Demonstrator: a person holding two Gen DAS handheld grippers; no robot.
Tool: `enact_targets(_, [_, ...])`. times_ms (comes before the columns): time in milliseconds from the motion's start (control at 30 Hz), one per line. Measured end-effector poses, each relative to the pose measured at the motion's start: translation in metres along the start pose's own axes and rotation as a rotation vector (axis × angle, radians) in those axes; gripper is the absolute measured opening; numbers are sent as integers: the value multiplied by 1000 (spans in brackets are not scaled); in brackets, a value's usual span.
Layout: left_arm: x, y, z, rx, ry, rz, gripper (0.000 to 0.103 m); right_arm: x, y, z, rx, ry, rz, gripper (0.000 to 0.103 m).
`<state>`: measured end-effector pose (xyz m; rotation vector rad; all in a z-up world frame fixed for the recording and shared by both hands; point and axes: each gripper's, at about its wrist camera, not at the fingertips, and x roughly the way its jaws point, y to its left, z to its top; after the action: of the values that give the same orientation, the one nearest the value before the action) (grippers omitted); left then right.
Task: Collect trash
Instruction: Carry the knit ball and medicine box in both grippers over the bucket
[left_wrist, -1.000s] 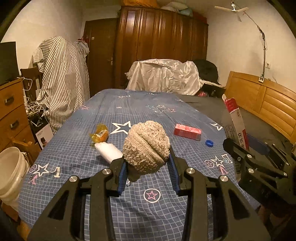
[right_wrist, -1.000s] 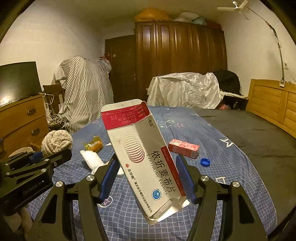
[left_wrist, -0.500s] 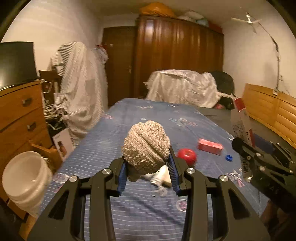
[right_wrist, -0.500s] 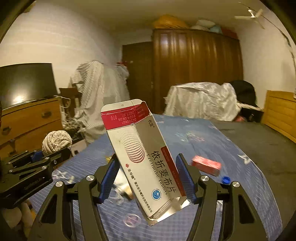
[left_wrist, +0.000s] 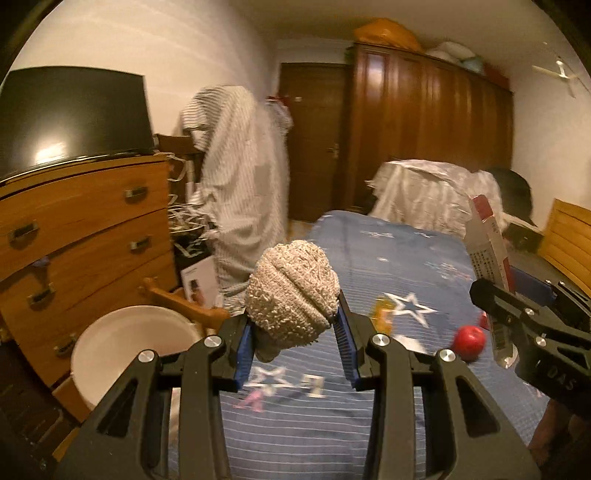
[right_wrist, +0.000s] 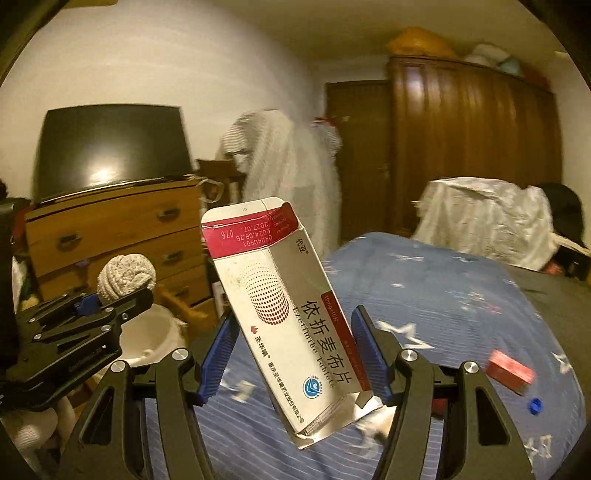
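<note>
A: How many grippers, and what does each carry?

B: Two. The left gripper (left_wrist: 295, 341) has its blue pads pinching one beige knitted bundle (left_wrist: 293, 293), held in the air beyond the left edge of the bed (left_wrist: 369, 435). The right gripper (right_wrist: 293, 356) is clamped on one flattened medicine carton (right_wrist: 284, 317), silver and white with a red band, tilted with its torn end down, above the bed's near end.

A: Is there somewhere for trash to go?

B: One white bucket (left_wrist: 129, 343) stands on the floor just beside the bed's left edge, in front of one wooden dresser (left_wrist: 81, 236). The bundle is up and to the right of its rim, apart from it.

A: What lies on the bed?

B: In the left view, one red round thing (left_wrist: 469, 341) near the right edge, and one yellow-orange wrapper (left_wrist: 384, 314) just beside a white star print; both are blurred. In the right view, one red box (right_wrist: 509, 371) and one blue bottle cap (right_wrist: 534, 406) near it, toward the right edge.

A: Anything else in the room?

B: One dark screen (right_wrist: 110, 151) sits on the dresser, one striped cloth (left_wrist: 240, 166) is draped over something tall, and one wooden wardrobe (right_wrist: 469, 147) stands behind.
</note>
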<state>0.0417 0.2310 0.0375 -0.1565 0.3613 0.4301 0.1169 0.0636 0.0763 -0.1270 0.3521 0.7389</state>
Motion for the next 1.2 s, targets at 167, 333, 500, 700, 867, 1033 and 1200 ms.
enact_targets(167, [0, 48, 9, -40, 2, 74, 37, 42, 64, 28, -44, 42, 104, 64])
enact_targets(333, [2, 88, 11, -64, 14, 139, 37, 88, 126, 49, -84, 106, 196, 64])
enact_targets(500, [7, 130, 11, -87, 40, 198, 37, 143, 188, 71, -97, 197, 289, 64])
enact_targets(700, [23, 173, 8, -112, 89, 245, 37, 214, 229, 71, -89, 347, 362, 64])
enact_targets(867, [46, 200, 0, -125, 148, 259, 37, 262, 249, 54, -87, 465, 388, 64])
enact_targets(1033, [67, 216, -15, -135, 207, 256, 37, 296, 264, 35, -90, 546, 389, 64])
enact_targets(1200, [78, 230, -28, -154, 237, 255, 37, 312, 273, 24, -98, 573, 390, 64])
